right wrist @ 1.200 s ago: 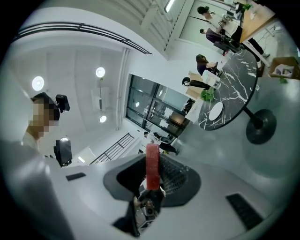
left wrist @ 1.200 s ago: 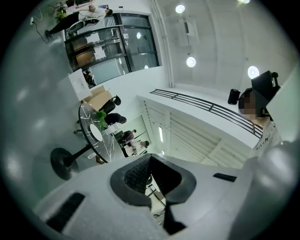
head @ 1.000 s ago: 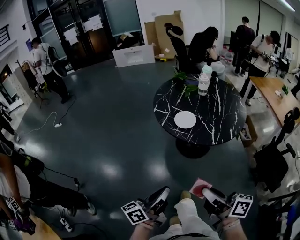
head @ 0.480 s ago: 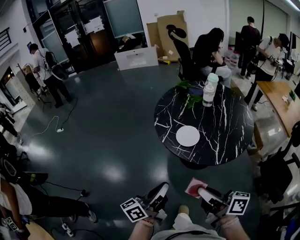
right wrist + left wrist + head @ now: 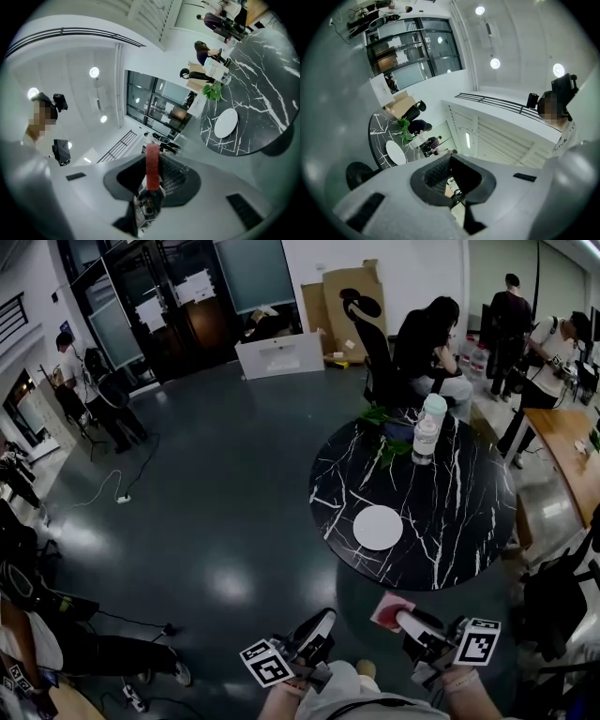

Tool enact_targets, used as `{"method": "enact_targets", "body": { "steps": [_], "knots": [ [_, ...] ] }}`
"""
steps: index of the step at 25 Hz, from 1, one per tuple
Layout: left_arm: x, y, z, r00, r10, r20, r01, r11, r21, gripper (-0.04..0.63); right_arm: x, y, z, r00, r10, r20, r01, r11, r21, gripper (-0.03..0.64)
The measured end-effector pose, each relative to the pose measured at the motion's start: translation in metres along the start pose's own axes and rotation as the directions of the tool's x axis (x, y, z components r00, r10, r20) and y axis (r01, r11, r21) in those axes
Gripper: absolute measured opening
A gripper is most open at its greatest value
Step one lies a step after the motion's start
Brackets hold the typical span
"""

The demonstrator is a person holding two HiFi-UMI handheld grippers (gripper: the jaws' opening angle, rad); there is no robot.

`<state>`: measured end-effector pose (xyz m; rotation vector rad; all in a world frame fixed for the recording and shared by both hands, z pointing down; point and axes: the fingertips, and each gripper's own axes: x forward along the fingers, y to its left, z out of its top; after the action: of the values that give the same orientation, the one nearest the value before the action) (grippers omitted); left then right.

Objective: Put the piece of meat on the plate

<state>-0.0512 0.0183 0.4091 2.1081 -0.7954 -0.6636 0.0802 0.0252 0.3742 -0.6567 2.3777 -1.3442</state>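
Observation:
A white plate lies on the near side of a round black marble table. My right gripper is at the bottom of the head view, short of the table's edge, shut on a flat red piece of meat. In the right gripper view the meat stands on edge between the pads of that gripper, with the plate far ahead. My left gripper hangs beside it, shut and holding nothing. In the left gripper view its jaws meet, and the plate shows small at left.
A clear bottle and a green plant stand at the table's far side. A person sits behind it by an office chair. A black chair stands at right, a wooden desk beyond. The floor is dark and glossy.
The table and plate have come nearer and lower in the head view. Both grippers were carried forward together, the meat still held in the right one.

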Motion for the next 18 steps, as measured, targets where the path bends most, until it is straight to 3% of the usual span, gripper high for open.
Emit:
{"method": "enact_targets", "body": {
  "steps": [11,18],
  "knots": [
    [0.029,0.047,0.009,0.998,0.049,-0.035,-0.05,0.998,-0.029,0.009,0.024,-0.057,0.026,0.999,-0.048,0.009,0.048,0.997,0.063,0.086],
    [0.088,0.098,0.034,0.998,0.029,-0.049,-0.031,0.998,-0.058,0.009,0.056,-0.098,0.062,0.994,-0.104,-0.023,0.105,0.993,0.052,0.086]
  ]
}}
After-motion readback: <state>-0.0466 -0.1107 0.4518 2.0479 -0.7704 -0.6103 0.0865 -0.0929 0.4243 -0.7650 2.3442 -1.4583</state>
